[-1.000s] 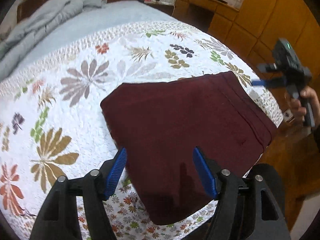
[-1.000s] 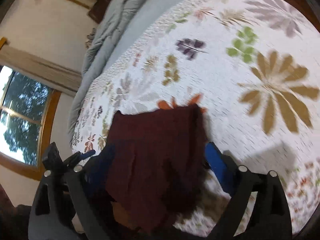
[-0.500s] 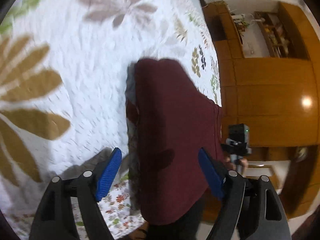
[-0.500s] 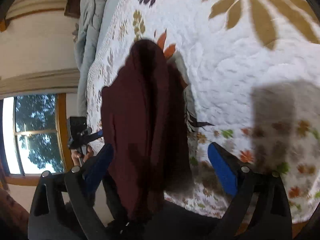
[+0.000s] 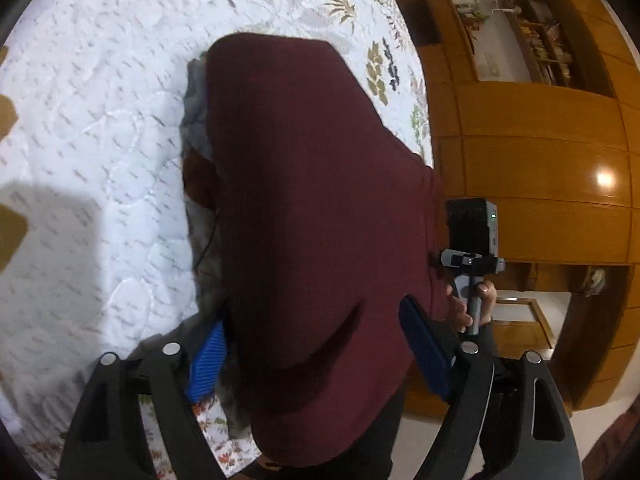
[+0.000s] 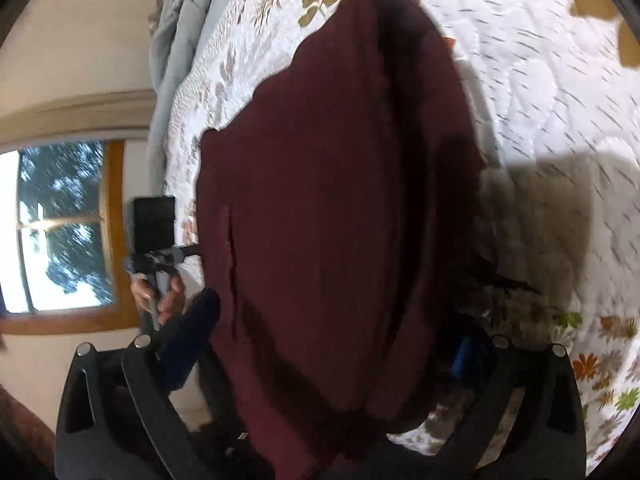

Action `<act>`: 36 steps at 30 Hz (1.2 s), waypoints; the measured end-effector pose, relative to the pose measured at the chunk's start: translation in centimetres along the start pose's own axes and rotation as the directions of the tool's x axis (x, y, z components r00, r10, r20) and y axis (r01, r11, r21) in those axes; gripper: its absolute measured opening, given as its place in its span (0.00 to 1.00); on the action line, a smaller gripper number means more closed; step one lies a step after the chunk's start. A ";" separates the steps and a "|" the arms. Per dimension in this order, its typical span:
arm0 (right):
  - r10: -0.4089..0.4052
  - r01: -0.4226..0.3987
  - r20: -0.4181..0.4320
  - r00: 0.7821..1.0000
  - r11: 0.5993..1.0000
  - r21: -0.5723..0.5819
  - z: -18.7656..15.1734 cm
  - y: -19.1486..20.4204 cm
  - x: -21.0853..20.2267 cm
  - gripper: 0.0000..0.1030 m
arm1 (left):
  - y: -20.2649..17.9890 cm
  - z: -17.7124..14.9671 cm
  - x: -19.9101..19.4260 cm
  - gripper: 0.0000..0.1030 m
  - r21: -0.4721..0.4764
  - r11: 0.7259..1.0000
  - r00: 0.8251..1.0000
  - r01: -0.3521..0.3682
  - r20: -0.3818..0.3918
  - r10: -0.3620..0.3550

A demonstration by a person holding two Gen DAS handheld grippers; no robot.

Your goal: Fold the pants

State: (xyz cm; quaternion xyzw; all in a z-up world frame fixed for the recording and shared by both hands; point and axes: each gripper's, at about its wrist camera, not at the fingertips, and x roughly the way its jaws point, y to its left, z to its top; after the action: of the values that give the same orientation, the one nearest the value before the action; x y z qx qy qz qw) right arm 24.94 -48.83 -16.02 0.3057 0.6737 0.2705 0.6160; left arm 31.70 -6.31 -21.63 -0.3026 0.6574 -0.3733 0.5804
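Both grippers have dropped closer to the dark red pants [image 5: 320, 208], which fill each frame's middle on the flowered quilt [image 5: 100, 128]. Left gripper [image 5: 316, 344] is opening; right gripper [image 6: 332, 340] is spread wide around the cloth, not pinching.

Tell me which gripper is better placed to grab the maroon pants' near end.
Likely the left gripper: its opening jaws flank the maroon pants evenly; the right gripper also straddles them, one pad shadowed.
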 end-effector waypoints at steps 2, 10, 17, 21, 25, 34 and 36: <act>0.020 -0.020 -0.001 1.000 1.000 0.019 0.3 -0.5 0.0 0.98 | 0.4 0.2 0.2 0.80 -0.022 1.000 1.000 0.007 -0.002 -0.007; -0.020 0.021 -0.026 0.999 1.000 0.012 1.3 0.1 0.9 0.98 | -0.8 -0.5 1.1 0.86 -0.001 1.000 0.999 -0.030 0.017 0.030; 0.021 -0.021 -0.016 1.000 1.000 -0.002 1.5 0.1 0.9 0.98 | -1.2 -1.1 1.1 0.83 0.005 1.000 1.000 -0.015 0.026 0.015; -0.043 0.042 -0.009 0.999 0.995 -0.092 1.3 2.3 2.6 0.69 | -1.2 -1.5 0.7 0.61 0.002 0.999 0.998 -0.037 0.056 0.037; -0.011 0.011 -0.002 1.000 0.996 -0.089 1.1 1.9 2.4 0.55 | -0.6 -2.2 0.0 0.37 0.007 1.000 0.996 -0.015 0.093 0.014; -0.048 0.053 0.036 0.998 0.988 -0.144 0.9 5.8 1.7 0.49 | -2.3 -2.5 -2.2 0.34 0.069 0.998 0.991 0.000 0.131 -0.009; -0.055 0.061 0.038 0.998 0.985 -0.162 1.2 7.2 1.8 0.48 | -3.0 -2.3 -3.7 0.34 0.090 0.996 0.988 0.003 0.152 -0.017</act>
State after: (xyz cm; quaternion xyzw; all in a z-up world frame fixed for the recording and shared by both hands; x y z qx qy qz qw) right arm 26.63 -42.66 -12.00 0.2390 0.6478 0.3015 0.6576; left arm 29.89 -4.55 -16.99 -0.3074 0.5922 -0.3810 0.6401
